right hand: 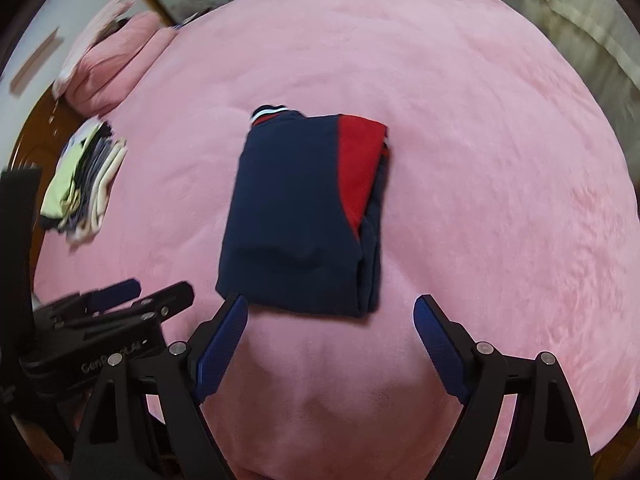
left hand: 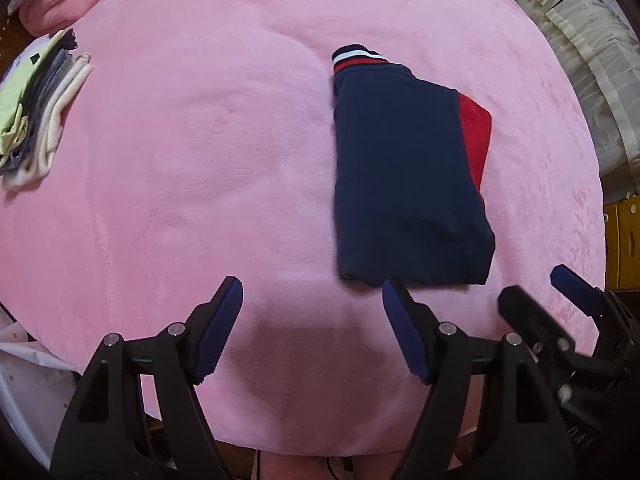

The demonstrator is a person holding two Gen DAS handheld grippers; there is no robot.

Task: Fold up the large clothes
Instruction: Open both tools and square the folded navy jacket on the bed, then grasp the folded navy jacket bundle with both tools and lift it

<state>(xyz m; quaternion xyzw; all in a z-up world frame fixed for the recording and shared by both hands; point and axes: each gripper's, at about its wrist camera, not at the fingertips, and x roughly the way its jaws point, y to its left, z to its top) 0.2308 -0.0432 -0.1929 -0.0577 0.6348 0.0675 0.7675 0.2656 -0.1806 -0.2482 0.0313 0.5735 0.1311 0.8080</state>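
Jaws: left gripper [left hand: 312,296] and right gripper [right hand: 330,314] both stood wide — nothing between them.
Garment: folded navy-and-red garment [right hand: 296,216] lay flat on pink bed [right hand: 500,200] — just beyond the fingertips.
Far left: stack of folded clothes [left hand: 36,108].

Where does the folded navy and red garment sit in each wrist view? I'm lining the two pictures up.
Left wrist view: the folded navy and red garment lies right of centre on the pink blanket, above the right finger of the left gripper.
Right wrist view: the garment lies near the centre, just above the right gripper.
Shared landmark: the stack of folded clothes at the left edge.
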